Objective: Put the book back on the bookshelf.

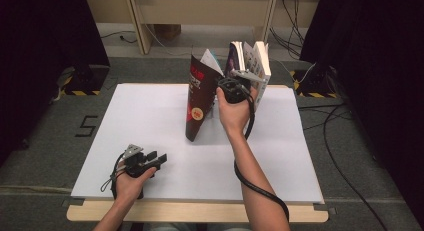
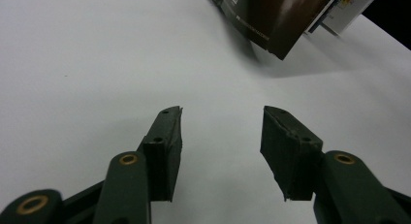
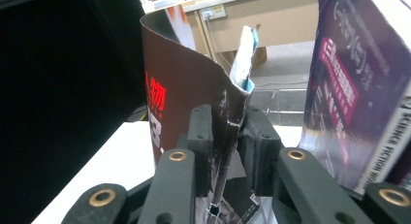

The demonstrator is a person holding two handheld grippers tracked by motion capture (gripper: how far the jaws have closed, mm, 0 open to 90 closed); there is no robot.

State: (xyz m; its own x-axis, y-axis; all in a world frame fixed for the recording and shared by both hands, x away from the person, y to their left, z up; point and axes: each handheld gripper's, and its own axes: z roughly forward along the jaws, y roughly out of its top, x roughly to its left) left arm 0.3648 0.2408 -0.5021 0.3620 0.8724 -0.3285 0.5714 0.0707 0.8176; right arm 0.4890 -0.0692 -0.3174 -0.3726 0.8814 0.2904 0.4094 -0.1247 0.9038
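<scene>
A dark brown magazine (image 1: pixel 196 98) with red lettering stands upright near the middle of the white table top, bowed outward. My right gripper (image 1: pixel 226 86) is shut on its edge; in the right gripper view both pads pinch the dark magazine (image 3: pixel 189 93) between them. Just right of it stands a purple-covered magazine (image 1: pixel 234 58), seen close as the purple magazine (image 3: pixel 356 88), with more upright books (image 1: pixel 257 63) beside it. My left gripper (image 1: pixel 159 158) rests low near the table's front left, open, with nothing between its fingers (image 2: pixel 167 146). The brown magazine's lower corner (image 2: pixel 276 25) lies ahead of it.
The white table top (image 1: pixel 150 121) has bare room on its left half and front. A clear stand (image 3: pixel 278 105) shows behind the magazines. Cables (image 1: pixel 330 116) run over the floor at the right. Dark curtains flank both sides.
</scene>
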